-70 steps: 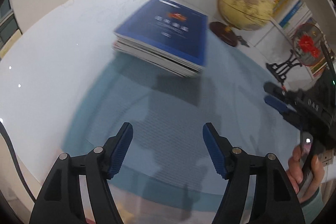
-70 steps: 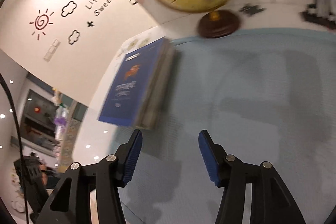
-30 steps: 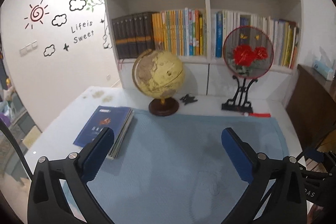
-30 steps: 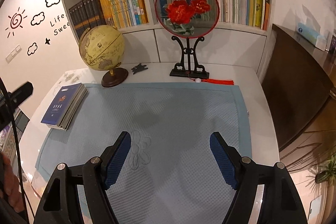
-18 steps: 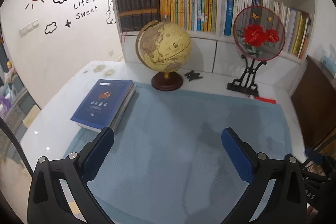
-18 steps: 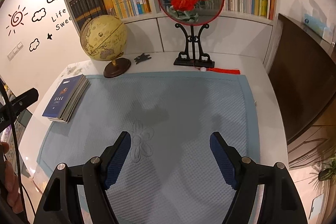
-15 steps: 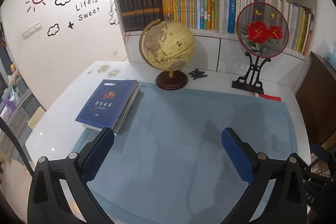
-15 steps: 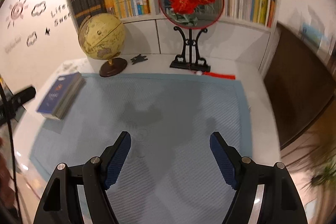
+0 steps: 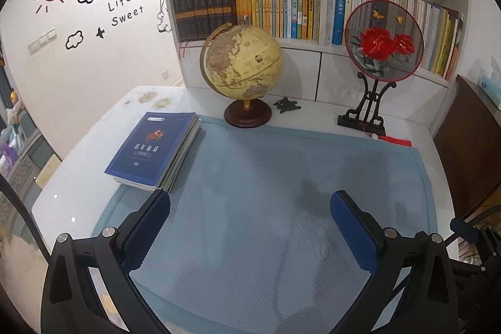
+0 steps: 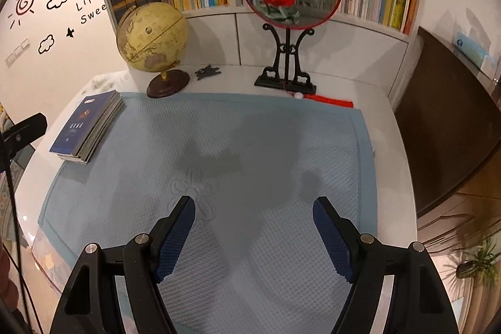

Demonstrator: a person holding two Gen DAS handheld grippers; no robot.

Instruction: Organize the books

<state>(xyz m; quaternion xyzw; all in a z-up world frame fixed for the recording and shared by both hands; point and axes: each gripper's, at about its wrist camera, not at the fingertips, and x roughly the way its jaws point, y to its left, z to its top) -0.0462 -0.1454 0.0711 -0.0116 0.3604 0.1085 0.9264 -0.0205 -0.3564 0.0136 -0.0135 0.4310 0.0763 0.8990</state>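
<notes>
A stack of thin books with a dark blue cover (image 9: pixel 153 151) lies at the left edge of the light blue mat (image 9: pixel 281 177); it also shows in the right wrist view (image 10: pixel 86 125). My left gripper (image 9: pixel 250 208) is open and empty, held above the mat's near edge, with the stack ahead to its left. My right gripper (image 10: pixel 253 215) is open and empty above the mat's near middle, far from the stack. The other gripper's tip (image 10: pixel 25 127) shows at the left edge of the right wrist view.
A yellow globe (image 9: pixel 242 61) stands behind the mat. A round red-flower fan on a black stand (image 9: pixel 383 43) stands at the back right. A small black clip (image 9: pixel 286 105) lies between them. Bookshelves (image 9: pixel 281 5) full of books fill the back wall. A dark cabinet (image 10: pixel 447 121) stands at the right.
Both grippers pulled back and rose from close over the stack to a wide view of the desk, and opened wider. In the last half second they barely moved.
</notes>
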